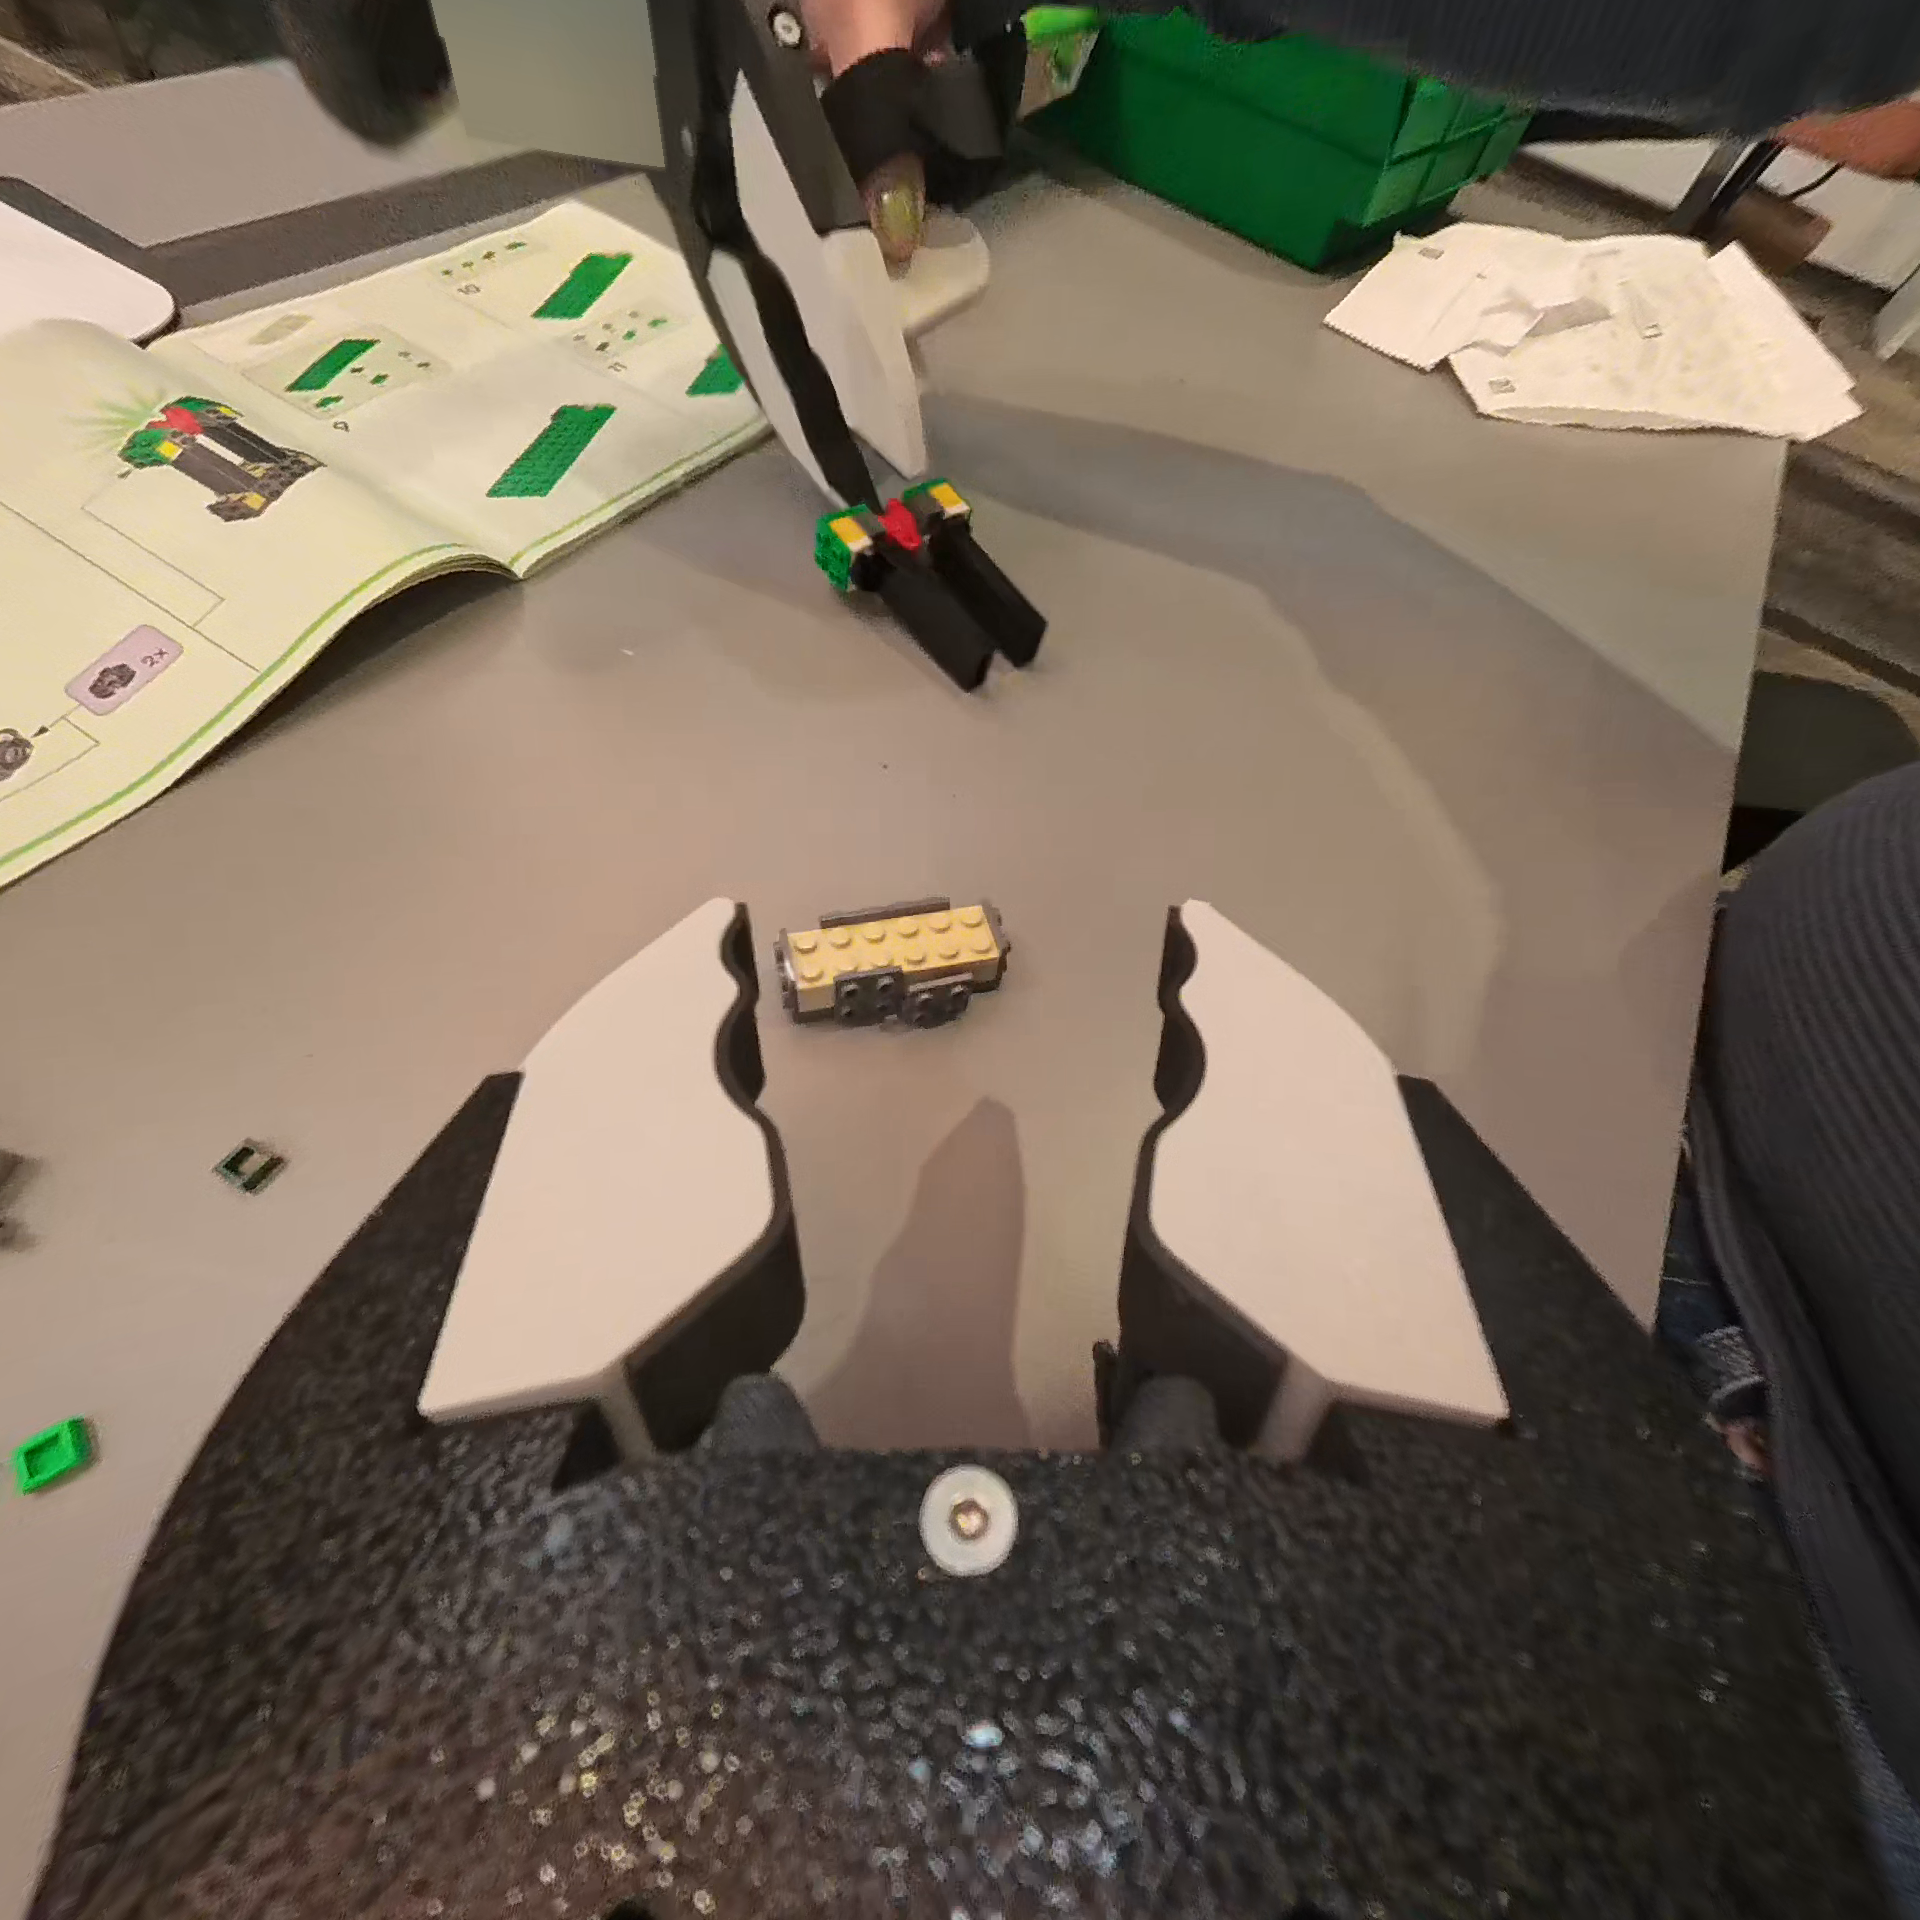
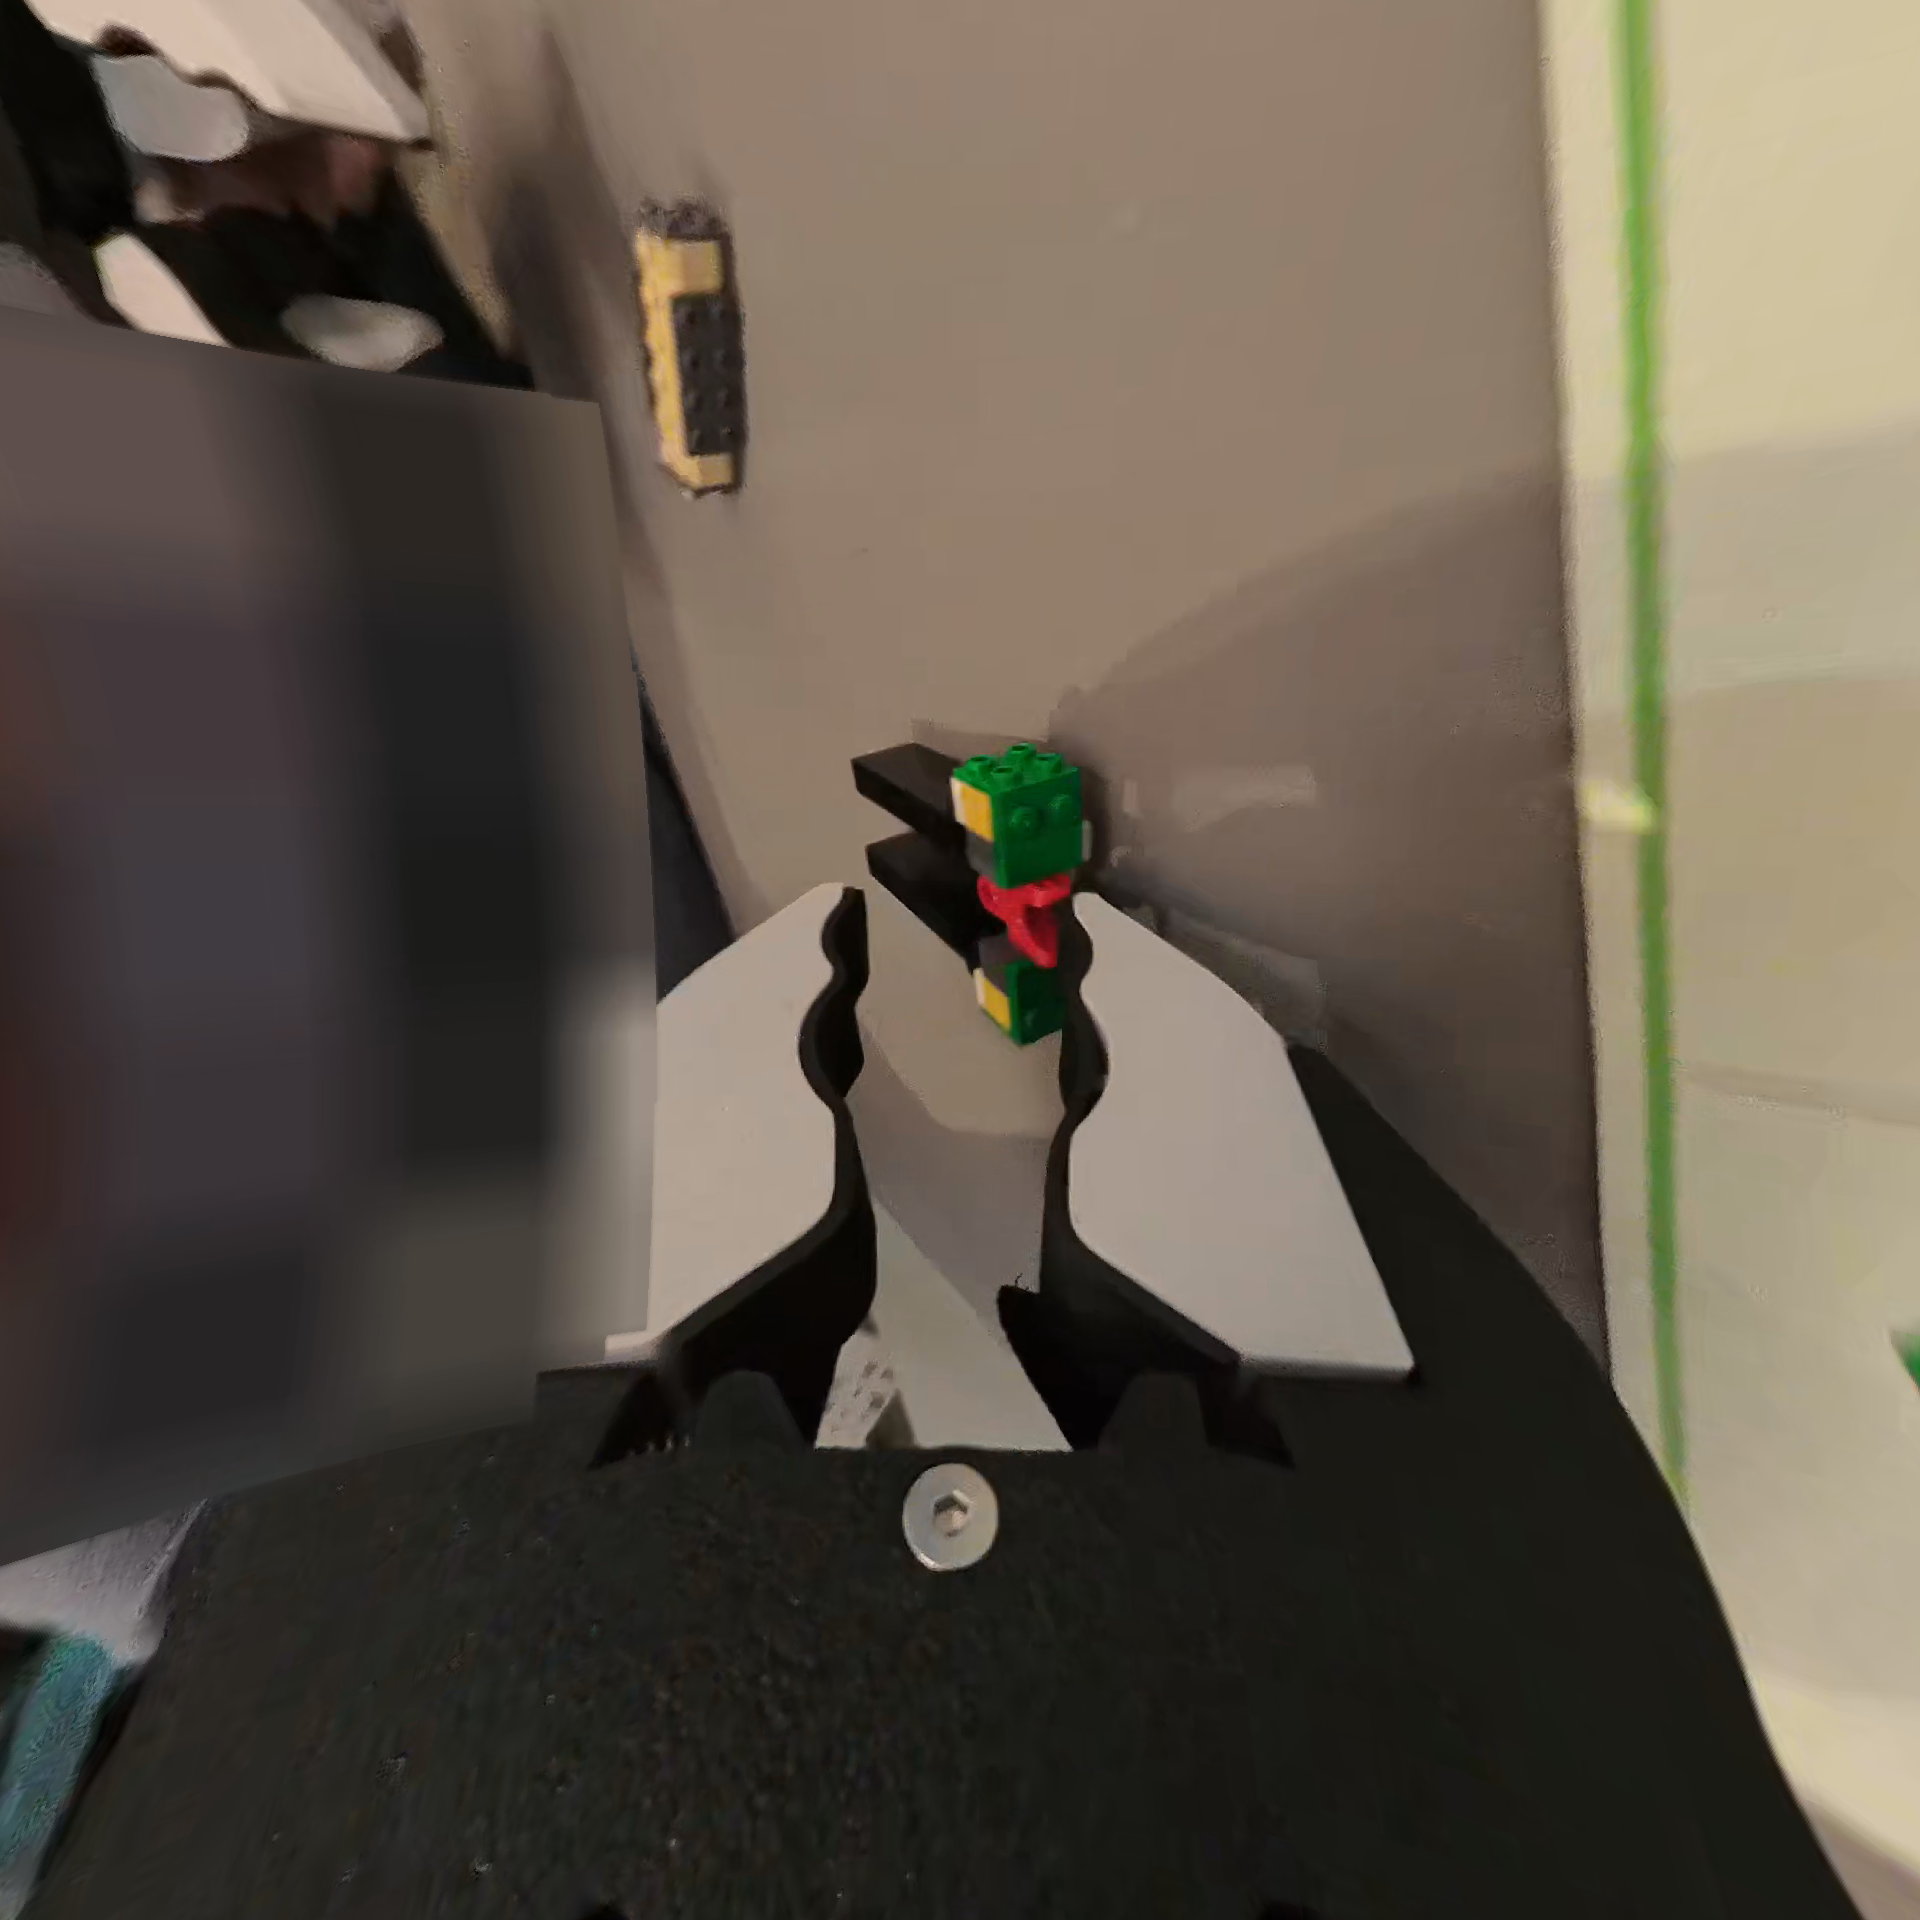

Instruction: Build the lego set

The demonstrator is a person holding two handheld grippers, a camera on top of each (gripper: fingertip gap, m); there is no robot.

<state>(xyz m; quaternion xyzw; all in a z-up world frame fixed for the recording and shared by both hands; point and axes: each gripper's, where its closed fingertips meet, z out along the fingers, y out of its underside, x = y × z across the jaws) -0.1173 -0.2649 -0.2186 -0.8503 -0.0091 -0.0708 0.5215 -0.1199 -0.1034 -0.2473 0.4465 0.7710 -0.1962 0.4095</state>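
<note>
A tan and dark grey lego block (image 1: 894, 961) lies on the grey table (image 1: 1299, 748), between the tips of my left gripper (image 1: 956, 920), which is open and empty. The block also shows in the right wrist view (image 2: 694, 353). A green, yellow, red and black lego assembly (image 1: 914, 561) rests on the table farther off. My right gripper (image 2: 966, 914) points down at this assembly (image 2: 1023, 821). Its jaws are half closed. The right finger (image 2: 1081, 997) lies against the green blocks and a gap shows beside the left finger (image 2: 831, 997).
An open instruction booklet (image 1: 312, 416) lies at the far left. A green bin (image 1: 1278, 135) and white papers (image 1: 1600, 332) are at the far right. A small green piece (image 1: 52, 1455) and a dark piece (image 1: 249, 1164) lie at the left. A person's clothed body (image 1: 1818, 1143) is by the right table edge. The left gripper's tips are roughly 15 cm from the right gripper's.
</note>
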